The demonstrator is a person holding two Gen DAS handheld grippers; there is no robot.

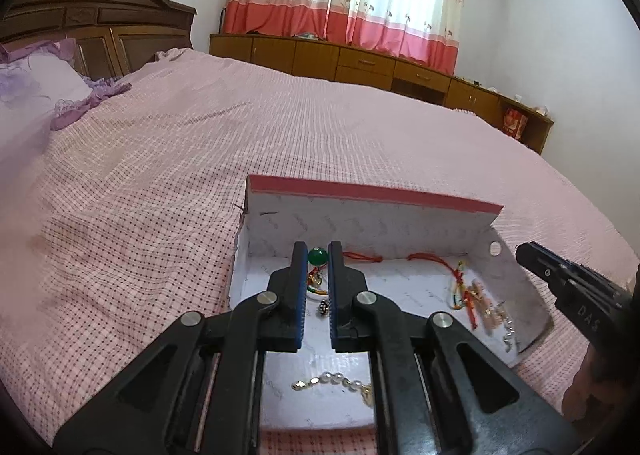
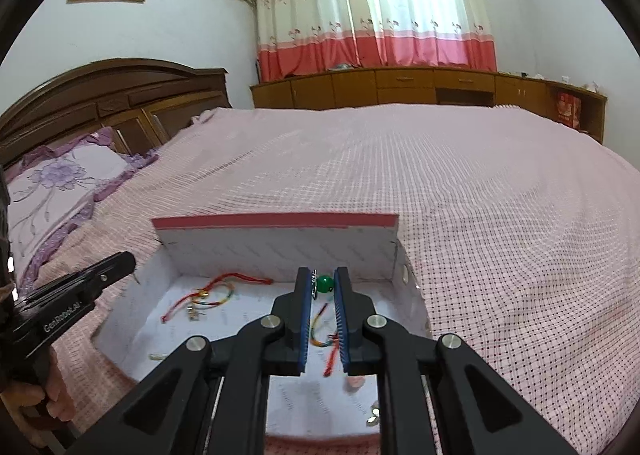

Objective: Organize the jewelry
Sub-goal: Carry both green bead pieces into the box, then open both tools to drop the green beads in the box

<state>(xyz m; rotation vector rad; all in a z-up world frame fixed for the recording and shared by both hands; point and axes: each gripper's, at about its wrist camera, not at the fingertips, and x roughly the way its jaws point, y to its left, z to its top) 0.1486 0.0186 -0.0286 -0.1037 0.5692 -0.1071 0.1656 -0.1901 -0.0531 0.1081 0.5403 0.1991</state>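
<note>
A white box (image 1: 368, 215) with a red-edged lid stands open on the bed; its back wall also shows in the right wrist view (image 2: 280, 251). My right gripper (image 2: 323, 275) hovers over the box's right part. It is shut on a green-bead bracelet (image 2: 325, 283), whose coloured cord hangs between the jaws. My left gripper (image 1: 318, 251) is shut over the box's left part. A green bead (image 1: 318, 256) with a gold charm shows at its tips; whether it is pinched I cannot tell. Red cords (image 1: 436, 259) and a pearl strand (image 1: 336, 379) lie inside.
The box sits on a pink checked bedspread (image 1: 280, 127) that stretches far to the back and both sides. A purple pillow (image 1: 36, 91) and a wooden headboard (image 2: 120, 95) are at the left. A low wooden cabinet (image 2: 400, 87) runs under the curtains.
</note>
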